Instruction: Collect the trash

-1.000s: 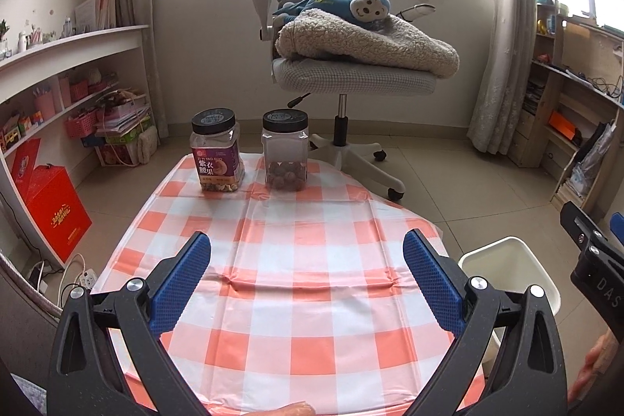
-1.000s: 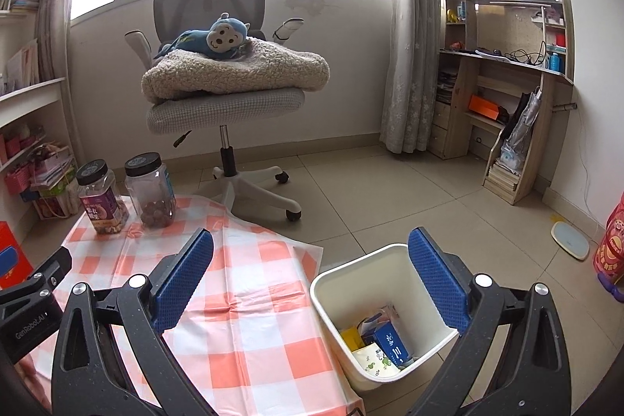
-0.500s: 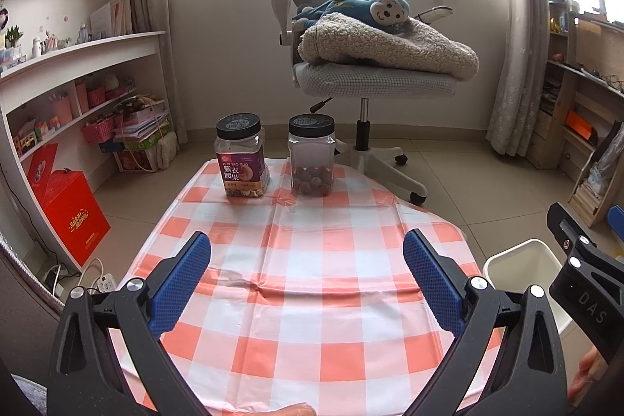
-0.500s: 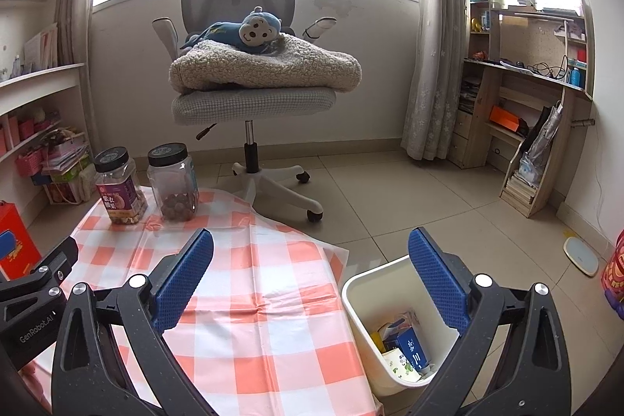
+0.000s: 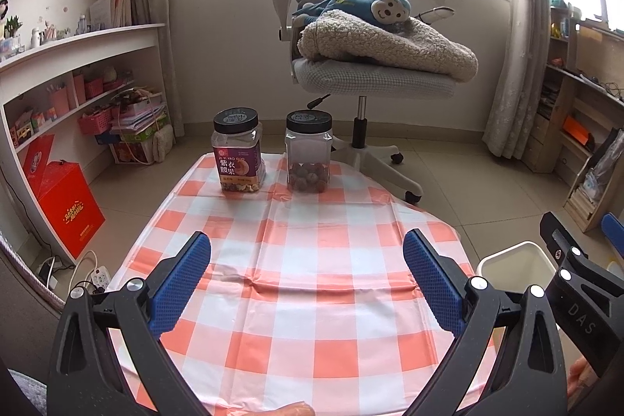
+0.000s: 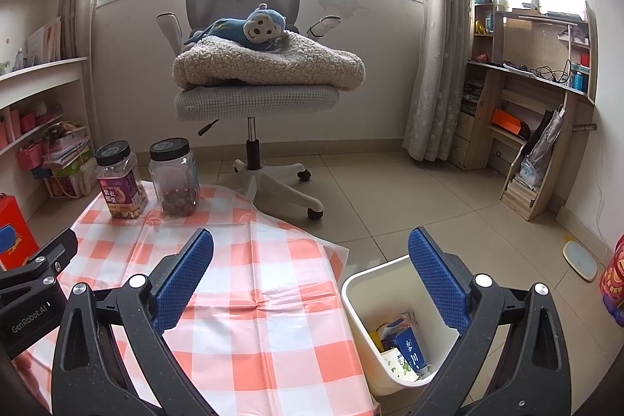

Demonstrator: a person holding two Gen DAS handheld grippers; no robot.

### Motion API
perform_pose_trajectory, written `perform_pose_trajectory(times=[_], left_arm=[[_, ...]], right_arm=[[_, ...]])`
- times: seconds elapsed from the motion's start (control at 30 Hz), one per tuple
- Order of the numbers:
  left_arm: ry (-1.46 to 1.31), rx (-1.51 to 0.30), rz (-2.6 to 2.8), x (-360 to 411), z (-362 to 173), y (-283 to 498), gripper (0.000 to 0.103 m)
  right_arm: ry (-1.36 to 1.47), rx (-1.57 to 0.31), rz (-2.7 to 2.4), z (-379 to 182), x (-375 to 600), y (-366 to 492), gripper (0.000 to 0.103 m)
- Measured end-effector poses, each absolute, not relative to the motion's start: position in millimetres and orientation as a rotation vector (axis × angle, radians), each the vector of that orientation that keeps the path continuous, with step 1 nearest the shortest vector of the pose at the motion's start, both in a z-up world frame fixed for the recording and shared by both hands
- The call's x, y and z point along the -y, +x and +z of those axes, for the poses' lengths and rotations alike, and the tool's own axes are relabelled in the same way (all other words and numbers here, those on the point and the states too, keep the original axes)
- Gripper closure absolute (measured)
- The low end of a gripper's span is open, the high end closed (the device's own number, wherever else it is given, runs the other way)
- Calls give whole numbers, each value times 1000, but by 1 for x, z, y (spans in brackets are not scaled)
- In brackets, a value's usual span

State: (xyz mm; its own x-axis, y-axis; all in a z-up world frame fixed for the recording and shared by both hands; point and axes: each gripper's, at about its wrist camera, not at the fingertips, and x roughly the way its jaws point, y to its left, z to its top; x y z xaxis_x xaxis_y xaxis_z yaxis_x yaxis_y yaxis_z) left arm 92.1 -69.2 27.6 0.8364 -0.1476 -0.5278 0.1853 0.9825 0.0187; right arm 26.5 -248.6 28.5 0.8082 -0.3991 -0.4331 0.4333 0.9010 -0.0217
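Trash (image 6: pixel 403 347) lies in the bin (image 6: pixel 360 293), both grippers (image 5: pixel 307 281) (image 6: pixel 311 281) hang released and empty over the cloth (image 5: pixel 296 244), so collecting seems finished; next move only checks for leftovers.

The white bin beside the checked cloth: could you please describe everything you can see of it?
The bin is a white, plastic-looking tub with a rounded rectangular rim, open, with no lid in view. It stands upright on the tiled floor at the right edge of the checked cloth. Inside lie a blue carton and other crumpled packaging. Nothing grips it.
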Motion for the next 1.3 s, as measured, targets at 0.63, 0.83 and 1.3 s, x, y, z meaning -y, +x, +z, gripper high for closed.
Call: perform_pose_trajectory(times=[0.63, 0.83, 1.3], left_arm=[[72, -563, -183, 75, 23, 93, 7], [72, -563, -183, 74, 23, 93, 7], [72, -565, -183, 76, 21, 92, 7]], right_arm=[[73, -455, -442, 23, 251, 25, 7], [73, -458, -443, 22, 252, 24, 7], [77, -465, -447, 15, 257, 16, 7]])
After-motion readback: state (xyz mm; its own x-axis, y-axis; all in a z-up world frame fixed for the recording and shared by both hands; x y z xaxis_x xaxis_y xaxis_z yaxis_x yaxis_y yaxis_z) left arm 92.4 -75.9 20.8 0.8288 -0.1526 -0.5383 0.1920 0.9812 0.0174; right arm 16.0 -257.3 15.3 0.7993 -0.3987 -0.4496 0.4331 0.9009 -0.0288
